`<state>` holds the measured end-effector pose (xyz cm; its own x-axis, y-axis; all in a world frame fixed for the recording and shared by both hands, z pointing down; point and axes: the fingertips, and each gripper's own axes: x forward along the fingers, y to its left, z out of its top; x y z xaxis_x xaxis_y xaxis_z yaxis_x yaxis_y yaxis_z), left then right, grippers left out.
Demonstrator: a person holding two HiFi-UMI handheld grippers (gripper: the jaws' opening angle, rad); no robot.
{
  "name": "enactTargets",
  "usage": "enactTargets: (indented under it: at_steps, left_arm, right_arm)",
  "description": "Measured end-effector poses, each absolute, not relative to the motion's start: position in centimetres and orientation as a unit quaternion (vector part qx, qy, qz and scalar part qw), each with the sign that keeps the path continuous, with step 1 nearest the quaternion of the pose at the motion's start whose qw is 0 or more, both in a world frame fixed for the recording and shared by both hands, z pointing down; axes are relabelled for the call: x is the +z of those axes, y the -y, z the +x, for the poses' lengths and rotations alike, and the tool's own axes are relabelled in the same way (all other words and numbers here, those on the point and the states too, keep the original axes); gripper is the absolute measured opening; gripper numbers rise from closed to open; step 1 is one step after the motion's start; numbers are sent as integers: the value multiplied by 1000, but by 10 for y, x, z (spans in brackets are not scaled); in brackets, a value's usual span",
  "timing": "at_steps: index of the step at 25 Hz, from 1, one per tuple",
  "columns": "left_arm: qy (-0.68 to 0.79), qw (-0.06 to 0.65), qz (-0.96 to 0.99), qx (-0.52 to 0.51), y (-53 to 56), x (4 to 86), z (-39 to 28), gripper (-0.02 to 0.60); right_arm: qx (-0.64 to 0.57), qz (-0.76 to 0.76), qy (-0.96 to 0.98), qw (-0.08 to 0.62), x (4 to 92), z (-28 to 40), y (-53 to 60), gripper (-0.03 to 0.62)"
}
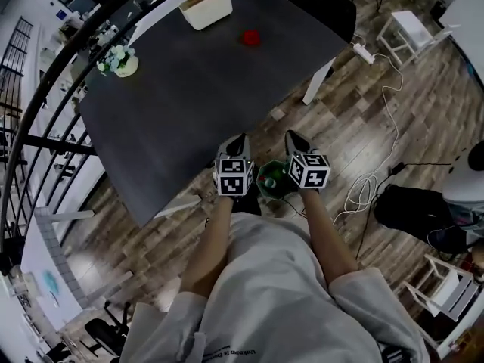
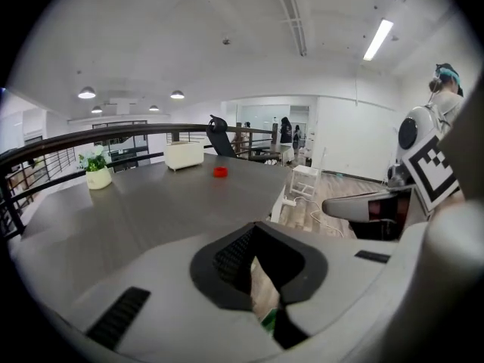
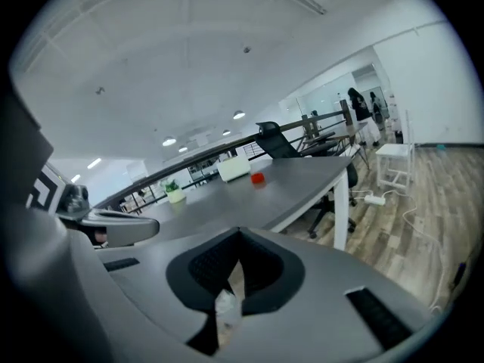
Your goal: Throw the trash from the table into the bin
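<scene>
Holds left gripper (image 1: 240, 138) and right gripper (image 1: 295, 136) side by side, both pointing to 12 o'clock, tips just at near edge of dark table (image 1: 189, 119), bodies above wood floor (image 1: 340, 127). Shows right tongs pressed together on white crumpled scrap (image 3: 224, 308), pinched low between pads. Shows left tongs pressed almost fully together too, only thin wedge of floor visible between pads, with green sliver (image 2: 268, 320) at bottom of wedge; cannot tell whether nipped or merely seen through gap. Has green thing (image 1: 272, 178), kind unclear, low between both grippers in head view. Has red trash piece (image 1: 250, 38) on far part of table at 12 o'clock from grippers, well apart from both. Has white box (image 1: 206, 7) at 11 o'clock by far table edge, near red trash piece but not touching, and white pot with small plant (image 1: 121, 60) at 10 o'clock near left edge. Also shows white power strip (image 1: 363, 51) with cable on floor at 1 o'clock, white stool (image 1: 408, 32) just beyond it, black bag (image 1: 412, 206) on floor at 4 o'clock.
</scene>
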<state>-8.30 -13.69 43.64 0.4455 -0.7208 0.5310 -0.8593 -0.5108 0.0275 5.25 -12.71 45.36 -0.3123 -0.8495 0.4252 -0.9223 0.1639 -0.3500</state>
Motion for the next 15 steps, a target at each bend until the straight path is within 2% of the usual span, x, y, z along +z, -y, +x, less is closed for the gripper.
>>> enactTargets:
  at_steps: [3,15]
  left_arm:
    - [465,133,839,249,192,433,-91,29]
    - [426,138,857,256,383,404,-95,29]
  right_arm:
    - [284,563,775,36,441,35,180,18]
    - [228,552,789,147,423,6,379,32]
